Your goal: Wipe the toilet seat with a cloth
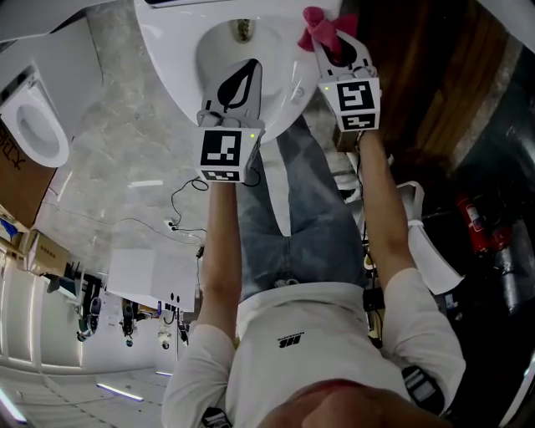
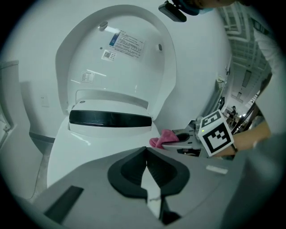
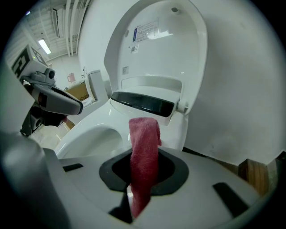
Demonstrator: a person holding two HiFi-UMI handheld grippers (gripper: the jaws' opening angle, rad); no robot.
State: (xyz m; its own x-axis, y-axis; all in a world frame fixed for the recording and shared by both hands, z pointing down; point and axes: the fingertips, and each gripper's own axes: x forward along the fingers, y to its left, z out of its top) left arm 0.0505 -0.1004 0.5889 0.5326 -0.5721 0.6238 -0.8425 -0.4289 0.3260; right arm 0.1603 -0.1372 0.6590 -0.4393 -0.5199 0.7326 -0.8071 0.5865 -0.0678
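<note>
The white toilet stands open, lid (image 2: pixel 120 49) raised, its seat rim (image 1: pixel 294 84) at the top of the head view. A pink cloth (image 1: pixel 321 25) is pinched in my right gripper (image 1: pixel 333 42), which is over the rim's right side. In the right gripper view the cloth (image 3: pixel 144 152) stands up between the jaws of that gripper (image 3: pixel 143 179), with the seat (image 3: pixel 89 123) just beyond. My left gripper (image 1: pixel 242 77) hovers over the bowl (image 1: pixel 238 38), jaws together with nothing in them (image 2: pixel 146 154). The left gripper view shows the cloth (image 2: pixel 161 137) and right gripper (image 2: pixel 190 142) at the right.
A second toilet (image 1: pixel 33 125) and a cardboard box (image 1: pixel 17 184) stand at the left. Cables (image 1: pixel 180 209) lie on the marble floor. Dark wood panelling (image 1: pixel 443 75) and a red extinguisher (image 1: pixel 472 221) are on the right. The person's jeans-clad legs (image 1: pixel 301 209) are in front of the toilet.
</note>
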